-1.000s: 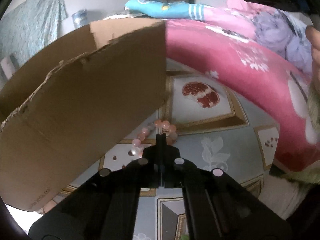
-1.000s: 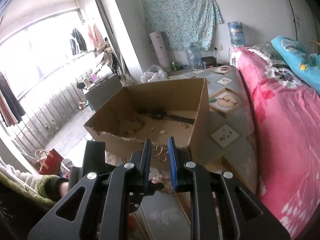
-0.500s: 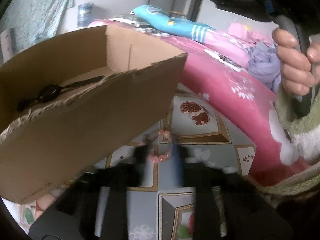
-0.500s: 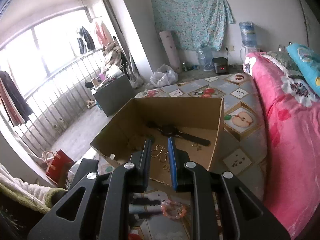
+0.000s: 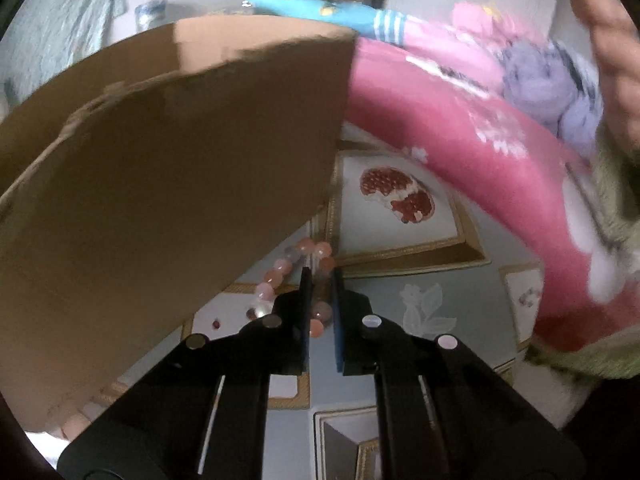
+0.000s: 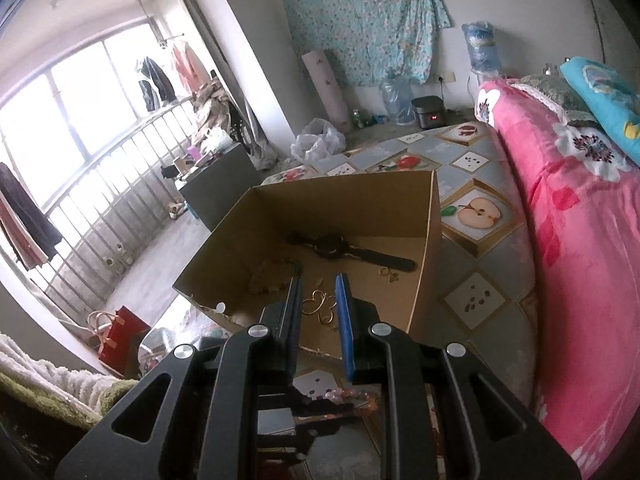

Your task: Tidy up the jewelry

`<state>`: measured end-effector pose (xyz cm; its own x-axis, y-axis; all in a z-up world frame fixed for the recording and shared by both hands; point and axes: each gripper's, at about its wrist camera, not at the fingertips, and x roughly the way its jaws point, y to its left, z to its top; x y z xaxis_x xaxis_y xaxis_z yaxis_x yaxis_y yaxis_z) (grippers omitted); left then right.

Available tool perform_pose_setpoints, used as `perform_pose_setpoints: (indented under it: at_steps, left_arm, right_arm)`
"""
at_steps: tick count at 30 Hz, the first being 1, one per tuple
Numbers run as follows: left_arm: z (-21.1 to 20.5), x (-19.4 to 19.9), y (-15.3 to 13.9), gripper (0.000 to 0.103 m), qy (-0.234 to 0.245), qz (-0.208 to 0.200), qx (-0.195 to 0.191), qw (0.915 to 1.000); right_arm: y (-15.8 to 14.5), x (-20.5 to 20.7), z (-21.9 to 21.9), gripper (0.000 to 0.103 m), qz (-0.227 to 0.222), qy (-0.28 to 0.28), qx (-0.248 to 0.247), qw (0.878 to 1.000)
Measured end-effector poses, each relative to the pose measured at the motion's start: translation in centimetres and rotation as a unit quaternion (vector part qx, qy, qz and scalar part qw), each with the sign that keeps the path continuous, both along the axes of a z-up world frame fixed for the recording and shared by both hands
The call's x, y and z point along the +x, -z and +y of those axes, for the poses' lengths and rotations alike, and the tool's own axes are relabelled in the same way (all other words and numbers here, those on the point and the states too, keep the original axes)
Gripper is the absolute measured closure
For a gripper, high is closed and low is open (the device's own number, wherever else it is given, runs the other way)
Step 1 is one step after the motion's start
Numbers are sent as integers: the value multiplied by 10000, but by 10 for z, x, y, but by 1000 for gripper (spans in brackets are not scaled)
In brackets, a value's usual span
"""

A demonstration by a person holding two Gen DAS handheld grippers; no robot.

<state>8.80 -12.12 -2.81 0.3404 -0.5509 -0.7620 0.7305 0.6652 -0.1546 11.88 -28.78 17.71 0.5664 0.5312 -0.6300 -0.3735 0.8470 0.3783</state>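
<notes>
- You are at the pick-up step: your left gripper (image 5: 320, 280) straddles the pink bead bracelet (image 5: 296, 276) lying on the fruit-patterned mat (image 5: 440, 304), just beside the outer wall of the cardboard box (image 5: 160, 184).
- Its jaws are closing with beads between them; whether the pads already press on the beads you cannot tell from the blur.
- Your right gripper (image 6: 318, 292) carries a gold wire piece with heart-shaped loops (image 6: 318, 306) between its narrowly set blue pads, poised above the near rim of the box.
- Next, I judge, you need a firm pinch on the strand, then a lift over the box wall; the right piece calls for a release inside the box.
- Count in the box: one black wristwatch (image 6: 352, 250), one pale beaded strand (image 6: 264, 280), and a small gold piece (image 6: 388, 272) by the watch strap.
- Outside it: one bracelet on the mat, one gold piece in the right gripper.
</notes>
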Motion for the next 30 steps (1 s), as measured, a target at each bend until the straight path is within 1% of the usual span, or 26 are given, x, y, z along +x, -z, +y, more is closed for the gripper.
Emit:
perform_pose_setpoints:
  at_steps: [1,3,6,7,9,11,12,14,15,16,17,18,19,22,25,27,30]
  left_arm:
    - [9,1,-7,95,-114,95,-192,9997]
    - [24,4,-19,95,-236,168,-457,9985]
    - [50,1,-49,95,-396,272,-1007,9938]
    - [57,0,-56,95,-433,274,-1124,9923]
    - [76,-3,-75,95,-536,304,-1488,9869]
    - [91,-5,-92,95,-617,340,-1806,9810]
    - [98,-5,-99,95,-649,340,-1937,9783]
    - [110,-7,-114,95,-728,319,-2241,9713]
    - [114,-7,-120,95,-758,309,-2364,9682]
    - [121,-7,-127,95,-798,300,-2540,9634]
    - [126,-6,-132,95,-827,283,-2628,9609]
    - [129,-5,-136,95,-874,237,-2679,9592]
    - [134,-5,-140,95,-938,172,-2694,9583]
    - [145,0,-145,95,-1149,68,-2701,9559]
    - [156,7,-145,95,-1383,86,-2666,9538]
    - [160,11,-141,95,-1517,165,-2639,9524]
    - [165,15,-140,95,-1652,218,-2525,9532]
  right_arm:
    - [-1,3,1,86,33,-37,0,10000]
    - [-2,11,3,86,122,-123,-4,9998]
    - [-1,32,9,86,364,-326,-57,9988]
    - [2,44,13,86,529,-463,-104,9975]
    - [6,58,21,86,709,-582,-290,9954]
    - [14,79,34,86,1014,-728,-687,9898]
    - [18,87,40,86,1151,-784,-894,9862]
    - [32,107,59,86,1543,-989,-1458,9722]
    - [36,112,65,86,1622,-1032,-1630,9677]
    - [43,118,73,86,1741,-1114,-1910,9596]
    - [52,126,85,86,1870,-1220,-2279,9477]
    - [56,128,90,86,1918,-1265,-2439,9422]
    - [65,133,99,86,2013,-1359,-2738,9306]
    - [86,142,113,86,2212,-1501,-3316,9048]
    - [99,147,120,85,2261,-1508,-3713,8879]
    - [104,148,119,85,2328,-1510,-3758,8842]
    - [103,146,115,83,2301,-1489,-3711,8872]
